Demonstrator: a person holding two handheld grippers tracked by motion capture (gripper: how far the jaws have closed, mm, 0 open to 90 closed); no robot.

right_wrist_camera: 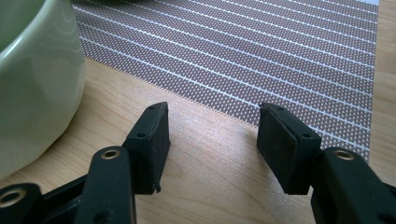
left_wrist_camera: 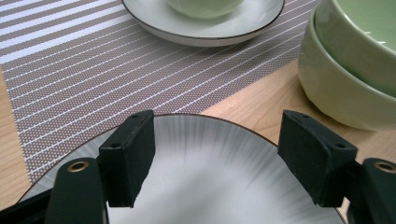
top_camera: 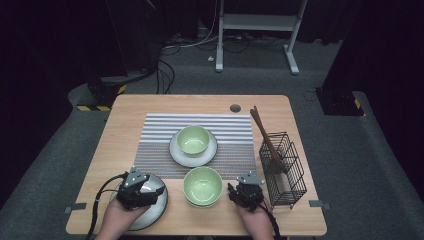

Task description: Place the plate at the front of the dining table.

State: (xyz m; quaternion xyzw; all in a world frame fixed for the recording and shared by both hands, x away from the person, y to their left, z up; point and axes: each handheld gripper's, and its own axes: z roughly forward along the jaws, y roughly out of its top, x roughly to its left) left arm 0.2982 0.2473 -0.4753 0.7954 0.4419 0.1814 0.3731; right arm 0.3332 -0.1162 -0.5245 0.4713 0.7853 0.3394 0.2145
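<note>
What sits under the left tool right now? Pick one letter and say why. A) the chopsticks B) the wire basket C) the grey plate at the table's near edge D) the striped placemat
C: the left tool stands with open jaws above the grey plate, while the stacked green bowls sit off to one side.

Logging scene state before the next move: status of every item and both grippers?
Left gripper: open, fingers over the grey plate, nothing held.
Right gripper: open, above bare table, nothing held.
Grey plate: flat on table, empty.
Stacked green bowls: two nested, upright, empty.
Far green bowl: upright on white plate, on the placemat.
Wire rack: upright, holding chopsticks.
</note>
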